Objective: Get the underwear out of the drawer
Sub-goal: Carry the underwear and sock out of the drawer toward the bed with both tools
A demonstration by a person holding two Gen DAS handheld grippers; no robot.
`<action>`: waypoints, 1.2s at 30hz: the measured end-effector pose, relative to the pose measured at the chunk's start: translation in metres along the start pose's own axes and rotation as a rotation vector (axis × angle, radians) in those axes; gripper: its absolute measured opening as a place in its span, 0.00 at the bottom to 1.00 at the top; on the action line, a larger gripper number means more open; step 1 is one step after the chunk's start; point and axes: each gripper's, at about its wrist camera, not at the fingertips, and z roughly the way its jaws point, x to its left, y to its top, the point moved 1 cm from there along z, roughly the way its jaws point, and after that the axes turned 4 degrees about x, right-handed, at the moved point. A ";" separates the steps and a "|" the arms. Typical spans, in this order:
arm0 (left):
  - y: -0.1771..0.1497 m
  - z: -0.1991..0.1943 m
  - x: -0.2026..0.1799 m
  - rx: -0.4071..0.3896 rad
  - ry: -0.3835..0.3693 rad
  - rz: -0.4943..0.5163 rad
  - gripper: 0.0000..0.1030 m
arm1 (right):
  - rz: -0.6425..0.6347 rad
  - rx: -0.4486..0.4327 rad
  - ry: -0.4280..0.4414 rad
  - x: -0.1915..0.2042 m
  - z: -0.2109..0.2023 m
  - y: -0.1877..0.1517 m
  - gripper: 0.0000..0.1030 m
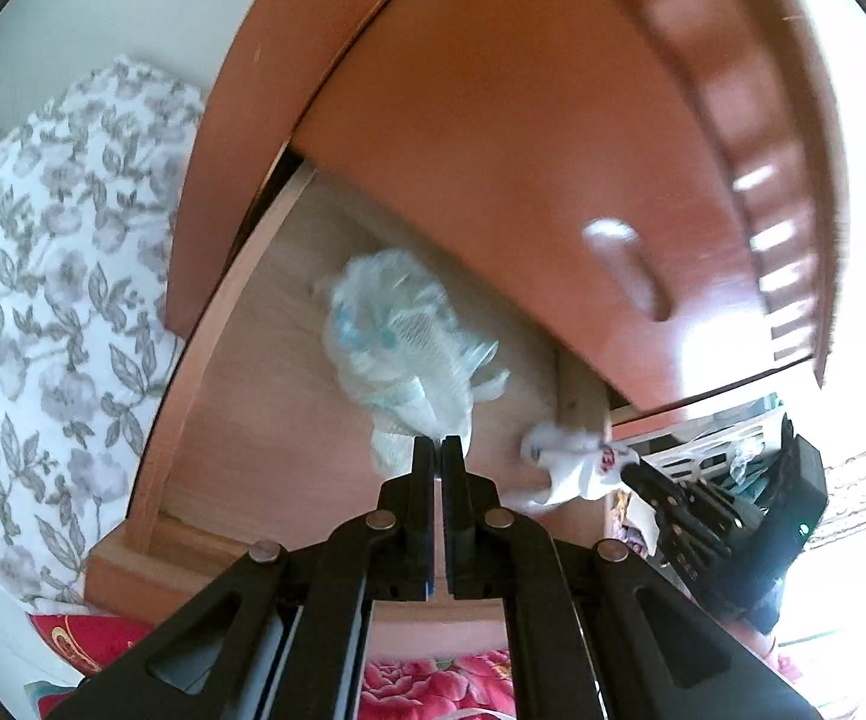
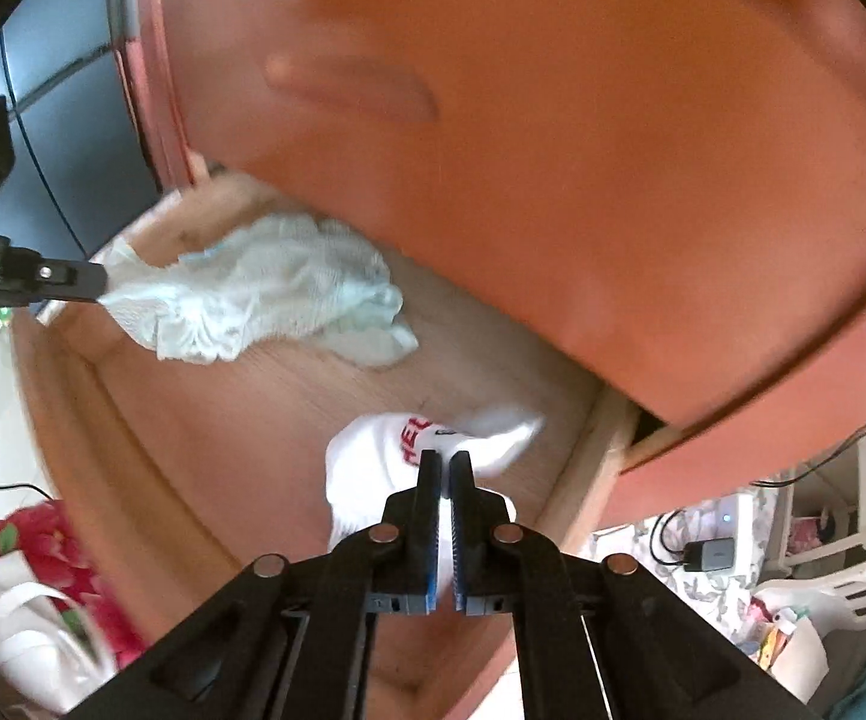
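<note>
A light wooden drawer (image 1: pixel 235 396) stands pulled out below a reddish-brown cabinet front. My left gripper (image 1: pixel 439 444) is shut on the edge of a crumpled pale blue-white underwear (image 1: pixel 397 336), which hangs from it above the drawer floor. In the right wrist view the same underwear (image 2: pixel 253 294) stretches from the left gripper (image 2: pixel 100 282) at the far left. My right gripper (image 2: pixel 446 462) is shut on a white garment with red lettering (image 2: pixel 385 456), lifted off the drawer floor (image 2: pixel 241 420). From the left wrist view that white garment (image 1: pixel 577 468) and the right gripper (image 1: pixel 631 474) show at the right.
The reddish cabinet front (image 1: pixel 523 150) with a recessed handle overhangs the drawer closely. A floral bedcover (image 1: pixel 43 276) lies left of the drawer. Red flowered fabric (image 1: pixel 433 678) lies below. A white plastic chair (image 2: pixel 841 588) and a charger with cables (image 2: pixel 709 552) sit at the lower right.
</note>
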 end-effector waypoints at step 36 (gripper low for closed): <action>-0.190 -0.284 -0.225 -0.315 -0.224 0.576 0.01 | -0.079 -0.630 -0.175 0.142 -0.413 -0.153 0.03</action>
